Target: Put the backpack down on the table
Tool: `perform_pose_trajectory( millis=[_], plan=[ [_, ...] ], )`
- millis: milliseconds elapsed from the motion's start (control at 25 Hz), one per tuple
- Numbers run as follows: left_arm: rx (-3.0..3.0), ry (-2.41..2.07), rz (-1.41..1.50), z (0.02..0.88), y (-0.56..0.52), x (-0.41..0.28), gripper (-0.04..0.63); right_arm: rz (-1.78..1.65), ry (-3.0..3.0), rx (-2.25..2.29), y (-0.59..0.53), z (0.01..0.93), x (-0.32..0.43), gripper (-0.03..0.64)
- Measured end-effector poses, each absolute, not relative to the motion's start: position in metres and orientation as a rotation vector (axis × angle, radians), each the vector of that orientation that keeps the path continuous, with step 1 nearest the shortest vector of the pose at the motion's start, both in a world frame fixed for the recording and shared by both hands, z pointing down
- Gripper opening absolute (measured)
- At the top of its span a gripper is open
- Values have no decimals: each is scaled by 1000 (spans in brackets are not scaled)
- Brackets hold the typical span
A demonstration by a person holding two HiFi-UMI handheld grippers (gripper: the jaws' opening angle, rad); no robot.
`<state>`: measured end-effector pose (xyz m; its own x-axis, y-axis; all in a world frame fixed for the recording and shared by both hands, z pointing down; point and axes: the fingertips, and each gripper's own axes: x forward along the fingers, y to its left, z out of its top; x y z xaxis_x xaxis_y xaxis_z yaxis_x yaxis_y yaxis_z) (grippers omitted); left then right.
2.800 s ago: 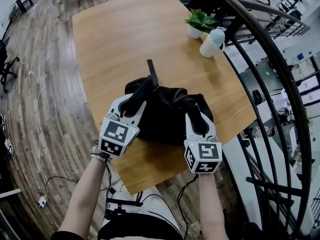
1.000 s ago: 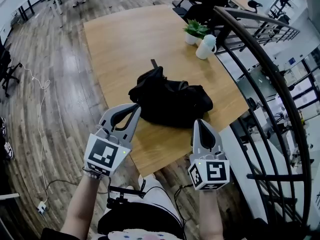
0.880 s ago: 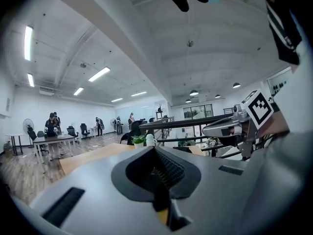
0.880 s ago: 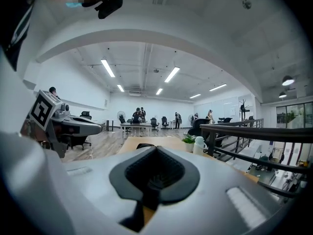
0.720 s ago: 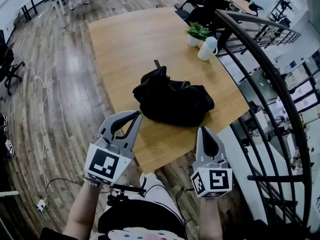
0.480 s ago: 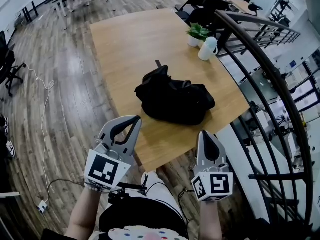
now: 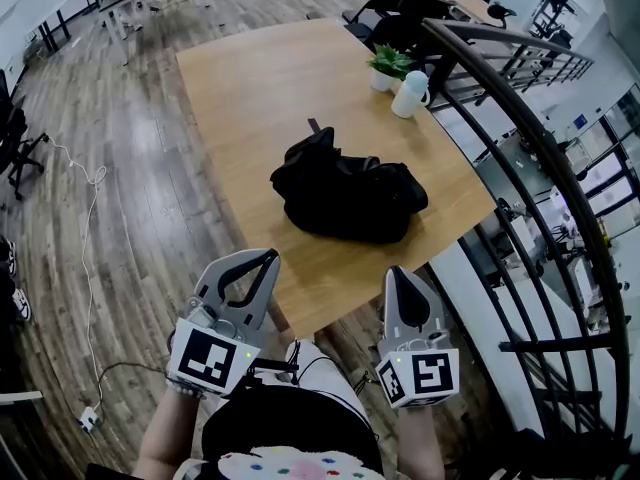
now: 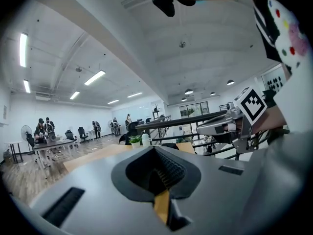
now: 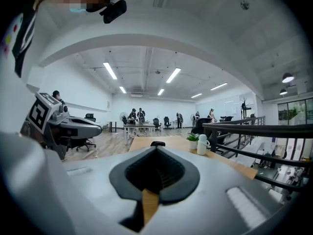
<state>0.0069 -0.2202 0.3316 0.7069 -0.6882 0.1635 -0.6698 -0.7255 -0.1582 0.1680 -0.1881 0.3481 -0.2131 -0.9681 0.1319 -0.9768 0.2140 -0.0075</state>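
Observation:
The black backpack lies slumped on the wooden table, close to its near right corner. Both grippers hang off the table's near edge, in front of the person's body, well apart from the bag. My left gripper is shut with nothing between its jaws. My right gripper is also shut and empty. In the left gripper view the shut left gripper fills the lower half, with the right gripper beside it. In the right gripper view only the bag's top peeks over the shut right gripper.
A potted plant and a white jug stand at the table's far right edge. A dark curved railing runs along the right side. Office chairs stand at the far end. A cable trails over the wood floor on the left.
Both grippers, earlier at the backpack's straps, have let go and drawn back off the table's near edge toward the person. The backpack stays on the table.

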Motion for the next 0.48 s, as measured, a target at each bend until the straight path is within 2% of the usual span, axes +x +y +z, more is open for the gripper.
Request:
perform_pose_trajectory(
  millis=[480],
  plan=[
    [-2838, 1149, -283, 326, -213, -5, 6, 120, -2384, 1882, -181, 345, 151, 9]
  ],
)
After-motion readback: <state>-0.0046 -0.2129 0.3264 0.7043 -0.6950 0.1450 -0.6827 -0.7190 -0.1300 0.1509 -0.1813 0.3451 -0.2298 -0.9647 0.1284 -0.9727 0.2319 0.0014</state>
